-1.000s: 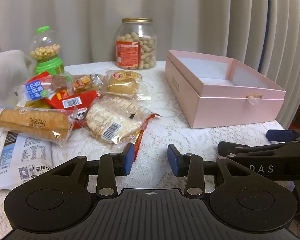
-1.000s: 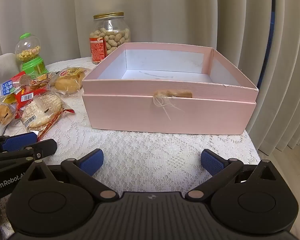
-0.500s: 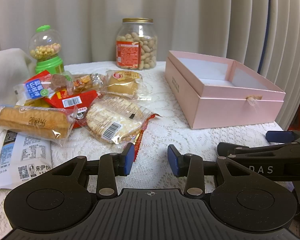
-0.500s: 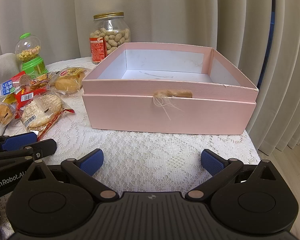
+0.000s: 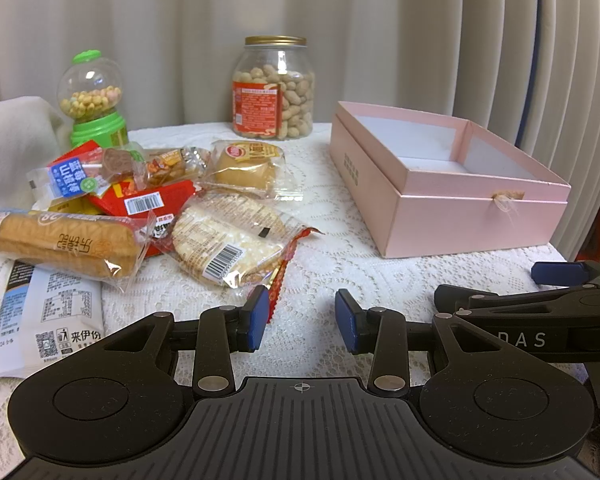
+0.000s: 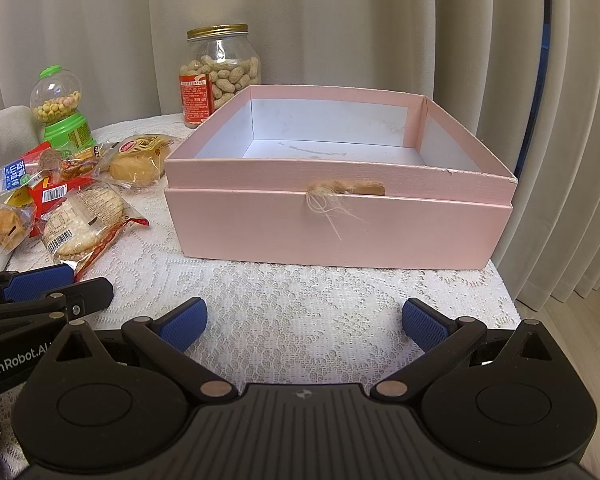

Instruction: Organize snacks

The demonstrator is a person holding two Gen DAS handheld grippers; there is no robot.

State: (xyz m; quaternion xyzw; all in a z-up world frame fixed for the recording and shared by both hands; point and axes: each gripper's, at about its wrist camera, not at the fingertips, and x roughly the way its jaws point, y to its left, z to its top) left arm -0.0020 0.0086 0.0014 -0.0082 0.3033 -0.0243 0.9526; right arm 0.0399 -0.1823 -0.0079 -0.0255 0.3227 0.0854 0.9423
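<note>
A heap of wrapped snacks lies on the left of the lace-covered table: a rice cracker pack (image 5: 228, 240), a long bread roll (image 5: 60, 242), a bun (image 5: 244, 168), red packs (image 5: 148, 200) and a white pouch (image 5: 44, 320). An empty pink box (image 6: 340, 216) stands on the right, lid off. My left gripper (image 5: 302, 316) hovers low over bare cloth just in front of the cracker pack, jaws partly apart with nothing between them. My right gripper (image 6: 304, 322) stands open wide in front of the box, holding nothing.
At the back stand a glass jar of peanuts (image 5: 274, 88) and a green candy dispenser (image 5: 92, 100). A pale cloth (image 5: 8, 148) bulges at the far left. Curtains hang close behind. The table's right edge (image 6: 508, 292) drops to the floor.
</note>
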